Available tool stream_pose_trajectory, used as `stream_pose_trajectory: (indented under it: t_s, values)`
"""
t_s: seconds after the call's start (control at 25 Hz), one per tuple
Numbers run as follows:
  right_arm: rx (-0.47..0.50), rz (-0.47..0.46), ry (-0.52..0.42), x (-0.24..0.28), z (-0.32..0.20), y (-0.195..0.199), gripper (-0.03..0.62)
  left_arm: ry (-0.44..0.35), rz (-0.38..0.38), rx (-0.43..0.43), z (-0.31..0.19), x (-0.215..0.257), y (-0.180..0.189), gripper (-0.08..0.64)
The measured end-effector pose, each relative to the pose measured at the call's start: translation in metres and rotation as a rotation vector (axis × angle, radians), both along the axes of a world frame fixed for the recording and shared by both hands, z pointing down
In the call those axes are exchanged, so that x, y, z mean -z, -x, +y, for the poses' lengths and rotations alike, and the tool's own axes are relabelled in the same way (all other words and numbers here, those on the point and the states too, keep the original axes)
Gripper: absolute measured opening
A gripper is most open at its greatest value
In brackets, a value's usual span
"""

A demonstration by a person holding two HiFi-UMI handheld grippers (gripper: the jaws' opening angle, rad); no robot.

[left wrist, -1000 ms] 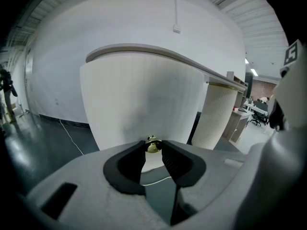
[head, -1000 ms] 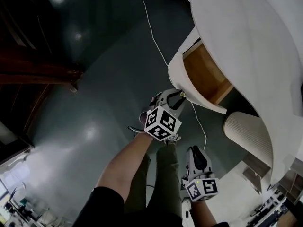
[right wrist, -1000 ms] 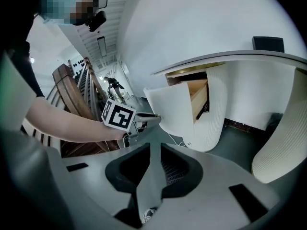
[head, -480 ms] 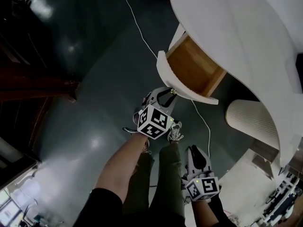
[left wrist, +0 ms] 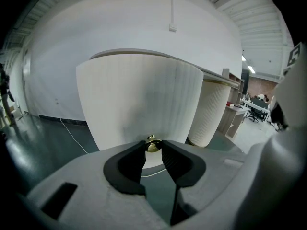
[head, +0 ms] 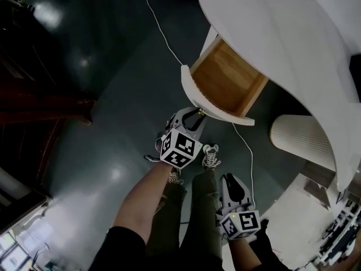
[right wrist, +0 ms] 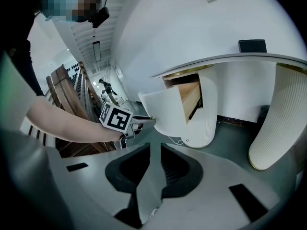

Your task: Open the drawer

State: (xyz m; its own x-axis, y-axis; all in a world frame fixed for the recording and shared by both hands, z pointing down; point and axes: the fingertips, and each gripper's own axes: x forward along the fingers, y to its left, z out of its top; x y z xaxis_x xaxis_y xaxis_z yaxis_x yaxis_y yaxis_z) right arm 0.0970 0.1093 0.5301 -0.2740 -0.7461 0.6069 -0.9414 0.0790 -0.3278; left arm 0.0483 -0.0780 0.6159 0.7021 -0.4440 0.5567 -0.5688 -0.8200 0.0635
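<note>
Clamping brass knob in left gripper; drawer at 1 o'clock well out, right gripper gaping, empty. Next: straight pull or release.

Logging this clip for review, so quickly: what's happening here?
A person holds a gripper in each hand. The left gripper has its fingers closed on the small brass knob of a curved white drawer, which stands partly out of the white desk with its wooden inside showing. The right gripper hangs low by the person's legs, fingers apart and empty, away from the drawer.
</note>
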Motion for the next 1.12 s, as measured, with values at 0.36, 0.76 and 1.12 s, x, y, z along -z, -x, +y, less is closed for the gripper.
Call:
stream_pose_trajectory:
  t_s: [0.36,0.76,1.12]
  values:
    - [-0.013,-0.008,-0.003,0.002,0.016,0.01,0.067,0.008,-0.022,0.01,0.011,-0.003,0.013,0.114]
    - [-0.027,-0.016,-0.009,0.017,0.027,0.001,0.067,0.045,-0.068,0.021,0.018,-0.008,0.018,0.114]
    - [-0.019,-0.001,-0.046,0.042,0.028,-0.005,0.067,0.1,-0.152,0.03,0.029,-0.01,0.021,0.151]
